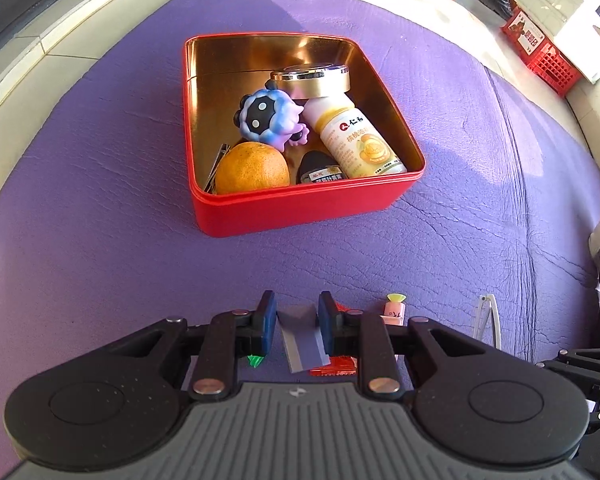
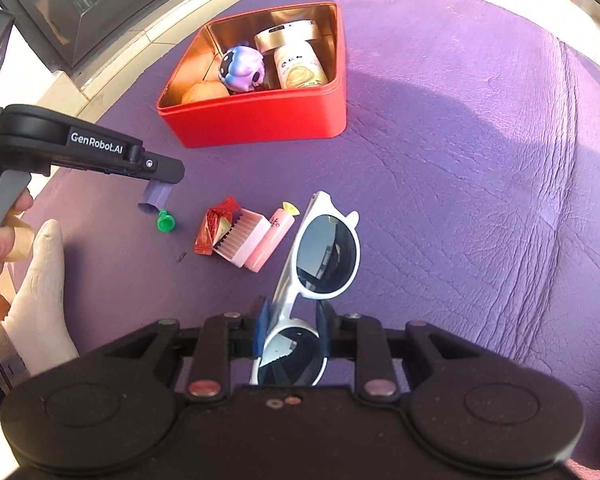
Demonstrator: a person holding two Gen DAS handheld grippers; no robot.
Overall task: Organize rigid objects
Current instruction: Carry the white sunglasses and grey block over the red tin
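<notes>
Purple mat [image 2: 460,160]: one red tin [image 2: 260,124], five loose items, one sunglasses [image 2: 324,256].

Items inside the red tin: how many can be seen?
6, maybe more hidden: gold jar at the back, bottle, blue-purple toy, orange, dark packet, metal piece behind the orange, all in the red tin.

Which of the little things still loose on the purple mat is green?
The small green peg, lying just below the left gripper. The packet is red; the comb and tube are pink.
</notes>
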